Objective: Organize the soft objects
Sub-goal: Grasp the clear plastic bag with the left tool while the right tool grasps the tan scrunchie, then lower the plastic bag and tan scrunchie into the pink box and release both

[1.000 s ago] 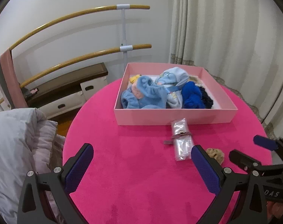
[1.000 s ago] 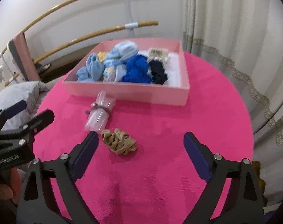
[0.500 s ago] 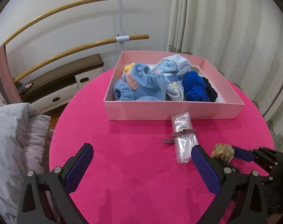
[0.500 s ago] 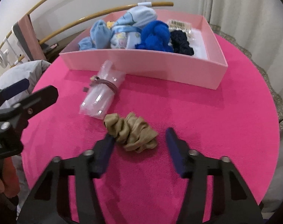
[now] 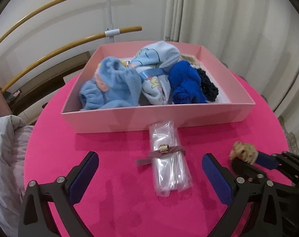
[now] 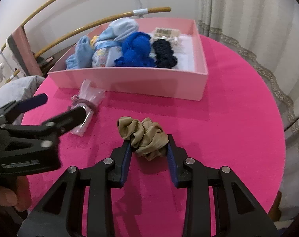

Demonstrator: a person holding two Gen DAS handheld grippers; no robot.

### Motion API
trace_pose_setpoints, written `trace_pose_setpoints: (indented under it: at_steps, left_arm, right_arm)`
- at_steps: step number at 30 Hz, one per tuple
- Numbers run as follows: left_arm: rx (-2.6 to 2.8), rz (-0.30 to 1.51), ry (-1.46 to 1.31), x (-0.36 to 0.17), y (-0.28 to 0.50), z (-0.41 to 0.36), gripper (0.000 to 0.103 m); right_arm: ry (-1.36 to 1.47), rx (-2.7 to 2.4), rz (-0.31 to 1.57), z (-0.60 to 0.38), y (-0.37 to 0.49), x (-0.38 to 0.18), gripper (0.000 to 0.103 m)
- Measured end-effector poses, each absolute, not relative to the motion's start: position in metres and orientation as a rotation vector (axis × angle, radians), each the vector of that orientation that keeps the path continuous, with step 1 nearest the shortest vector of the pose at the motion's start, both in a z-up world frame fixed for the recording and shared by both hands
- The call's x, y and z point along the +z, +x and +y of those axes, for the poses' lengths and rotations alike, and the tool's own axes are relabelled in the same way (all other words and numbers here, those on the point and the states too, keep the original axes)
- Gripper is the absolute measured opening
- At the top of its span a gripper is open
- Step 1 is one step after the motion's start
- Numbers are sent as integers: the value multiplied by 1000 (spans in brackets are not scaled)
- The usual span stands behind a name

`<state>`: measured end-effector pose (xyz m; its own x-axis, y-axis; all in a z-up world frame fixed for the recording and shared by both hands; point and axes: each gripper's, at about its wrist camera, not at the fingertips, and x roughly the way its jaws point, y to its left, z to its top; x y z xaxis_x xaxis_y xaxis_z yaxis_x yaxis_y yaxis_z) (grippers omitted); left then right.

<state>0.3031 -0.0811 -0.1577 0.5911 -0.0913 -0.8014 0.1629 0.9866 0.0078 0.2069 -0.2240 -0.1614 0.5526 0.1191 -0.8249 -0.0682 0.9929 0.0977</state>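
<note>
While the tan scrunchie (image 6: 143, 136) sits pinched between the blue pads (image 6: 126, 158) of my right tool (image 6: 148, 148), its bunched fabric bulges out ahead of the fingertips, and I cannot tell whether it is touching the pink surface (image 6: 228, 138) or just above it. From my left wrist view the same scrunchie (image 5: 243, 152) shows at the tip of the right tool (image 5: 246, 158), to the right of the clear plastic packet (image 5: 170, 158). That packet, bound by a brownish band with a small gold clasp, lies flat on the surface just in front of the pink box (image 5: 159, 116), one end close to the box's near wall. My left tool (image 5: 149, 174) is spread wide, holding nothing, with the packet lying ahead between its two fingers. Inside the box I see a fluffy light blue garment (image 5: 110, 86) at the left, a printed pale blue bundle (image 5: 157, 69) beside it, a bright blue knitted piece (image 5: 186, 85) right of that, and a dark navy scrunchie (image 5: 208, 88) furthest right. Behind the box stand two wooden rails (image 5: 70, 43) against the wall, with pale curtains (image 5: 228, 19) off to the right.
</note>
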Motion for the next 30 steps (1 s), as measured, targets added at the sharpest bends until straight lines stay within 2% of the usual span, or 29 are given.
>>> trace_pose_setpoints:
  at_steps: [2,4,5,7,9,11,20,30]
  left_arm:
    - [-123,947,94,-166,312,-87,101]
    - [-120,977,99,-178,320,-90,89]
    - [-132,1004,86,-184,323,-89,74]
    - [-149,986,76,-184,323,-88,65]
    - [-191,984,49,-183,323,-86,47]
    - [-215,983,21,-180,323,-81,41]
    - [-223,944,7,-165,309,-68,37]
    - [-174,797,92,-113,272,-65,37]
  right_arm:
    - [66,104,976,-228,207,-160,31]
    - [75,100,972,-231,207,-160,31]
    - [77,101,970,-231,208,-159,31]
    - [78,102,967,-231,208,-158,31]
    - [80,104,964,-229,206,-159,31]
    - [81,108,962,-227,203,-158,31]
    - [77,120,943,-224,200,-149,31]
    - [79,129,872,-220,197,-119,31]
